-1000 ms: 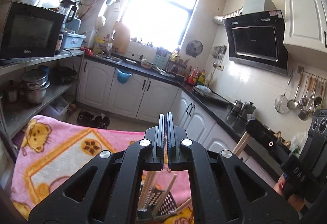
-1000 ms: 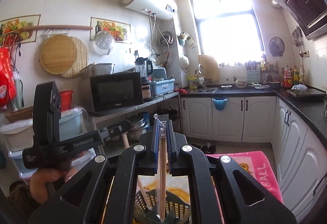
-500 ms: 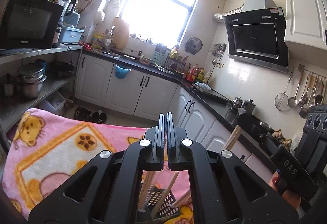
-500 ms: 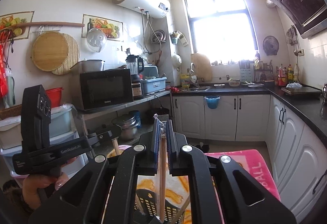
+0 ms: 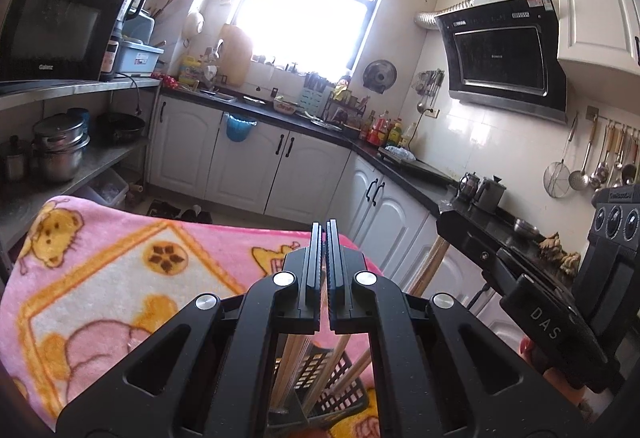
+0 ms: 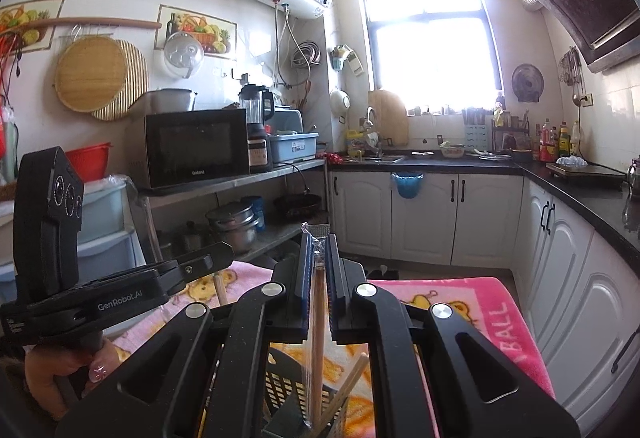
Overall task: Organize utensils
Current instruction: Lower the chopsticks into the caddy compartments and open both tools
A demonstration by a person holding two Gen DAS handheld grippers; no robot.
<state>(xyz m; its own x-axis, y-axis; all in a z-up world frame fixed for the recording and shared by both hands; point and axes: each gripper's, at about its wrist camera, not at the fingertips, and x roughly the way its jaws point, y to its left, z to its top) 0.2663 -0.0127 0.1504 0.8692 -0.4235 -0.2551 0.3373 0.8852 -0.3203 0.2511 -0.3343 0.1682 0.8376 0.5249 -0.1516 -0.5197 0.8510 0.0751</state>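
My right gripper [image 6: 318,270] is shut on a pair of wooden chopsticks in a clear sleeve [image 6: 316,338]. The sleeve's lower end reaches into a black perforated utensil basket [image 6: 280,378] that stands on a pink blanket [image 6: 460,302]. My left gripper [image 5: 324,270] is shut as well, and pale chopsticks [image 5: 290,366] hang from its pads into the same basket [image 5: 340,394]. A loose chopstick [image 5: 354,370] leans in the basket. Each view shows the other gripper beside it: the right gripper [image 5: 444,226] and the left gripper [image 6: 212,258], each with a stick under its tip.
White cabinets under a black counter [image 6: 580,198] run along the right. A steel shelf with a microwave [image 6: 196,146] and pots [image 5: 60,154] stands on the left. A person's hand [image 6: 60,370] holds the left gripper's handle.
Both grippers have sunk toward the basket with their chopsticks; the blanket and basket fill more of each view. Neither jaw has opened.
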